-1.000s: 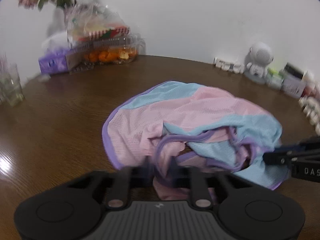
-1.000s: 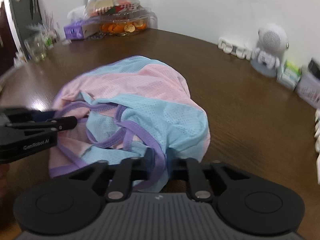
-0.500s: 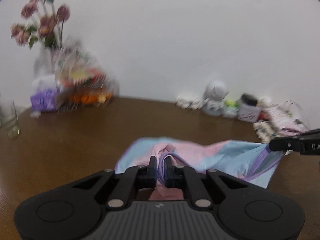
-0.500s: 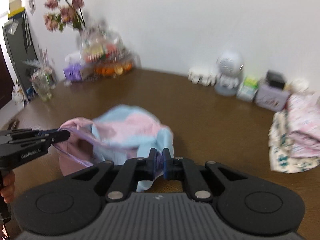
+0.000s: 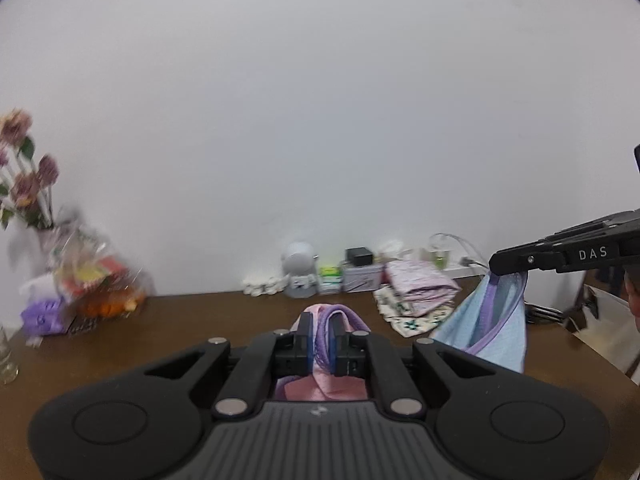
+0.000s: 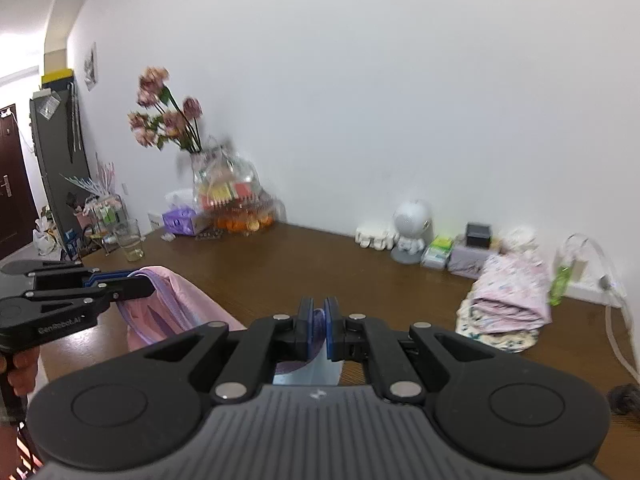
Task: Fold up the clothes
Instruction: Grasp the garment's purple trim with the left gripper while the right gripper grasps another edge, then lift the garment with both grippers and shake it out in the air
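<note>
The brown wooden table (image 6: pixel 320 268) carries a folded stack of floral clothes (image 6: pixel 508 304) at its far right. Above the table hangs the pink, blue and purple mesh garment (image 5: pixel 492 320), stretched between both tools: left tool (image 5: pixel 320 340) and right tool (image 6: pixel 319 328) each clenched on its purple trim.

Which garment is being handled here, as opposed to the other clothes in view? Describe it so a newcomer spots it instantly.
Start at the brown wooden table. Above its near side, the pink, blue and purple garment hangs between the left gripper and the right gripper, each pinching a purple-trimmed edge. Unlike the pile of floral-print clothes lying by the wall, it is plain mesh colour blocks and held off the table.
</note>
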`<state>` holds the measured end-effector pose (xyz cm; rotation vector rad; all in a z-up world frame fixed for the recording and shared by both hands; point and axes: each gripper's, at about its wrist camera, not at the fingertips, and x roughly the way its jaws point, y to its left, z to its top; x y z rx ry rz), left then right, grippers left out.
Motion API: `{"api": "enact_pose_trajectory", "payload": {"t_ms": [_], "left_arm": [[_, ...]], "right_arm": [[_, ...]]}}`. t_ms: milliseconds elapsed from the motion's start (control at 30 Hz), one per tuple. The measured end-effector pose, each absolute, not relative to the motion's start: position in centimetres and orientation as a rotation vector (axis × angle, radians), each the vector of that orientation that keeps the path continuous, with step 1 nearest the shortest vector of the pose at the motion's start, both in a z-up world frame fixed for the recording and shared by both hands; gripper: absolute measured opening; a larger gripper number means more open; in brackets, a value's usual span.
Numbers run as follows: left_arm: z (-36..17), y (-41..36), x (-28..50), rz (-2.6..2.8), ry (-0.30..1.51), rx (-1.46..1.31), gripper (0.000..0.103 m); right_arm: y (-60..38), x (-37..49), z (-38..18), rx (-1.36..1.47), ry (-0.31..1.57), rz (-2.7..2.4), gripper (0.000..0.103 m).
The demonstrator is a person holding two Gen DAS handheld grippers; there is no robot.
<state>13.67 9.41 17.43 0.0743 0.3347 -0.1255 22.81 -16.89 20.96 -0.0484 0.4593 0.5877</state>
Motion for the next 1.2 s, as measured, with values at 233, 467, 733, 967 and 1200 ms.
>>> {"api": "enact_pose_trajectory", "payload": {"t_ms": [233,467,733,967,1200], "left_arm": [[9.8,6.7,15.7,-0.19,0.596,0.053,0.006],[2.1,8.0,12.1,-0.23,0.755,-0.051,0.006],[0.6,9.1,8.9,-0.12,0.728,-0.037,0.022],[-0.1,6.9,8.2,-0.115,0.652,0.15,0.025],[-1.6,5.3,8.5,-0.132,0.641,0.309,0.002]], "right_arm": [[-19.9,22.7,13.5,-0.05,0.724,0.535,0.006],[-21.2,18.2,2.9,-0.051,1.027,0.596,0.008],[-19.5,15.5,5.9,-0.223,0.737,0.58,0.06],[-13.1,14.7,3.3,-0.662,0.521,0.598,0.069],[-9.5,16.6,1.4,-0.801,0.581,0.642,0.017]]}}
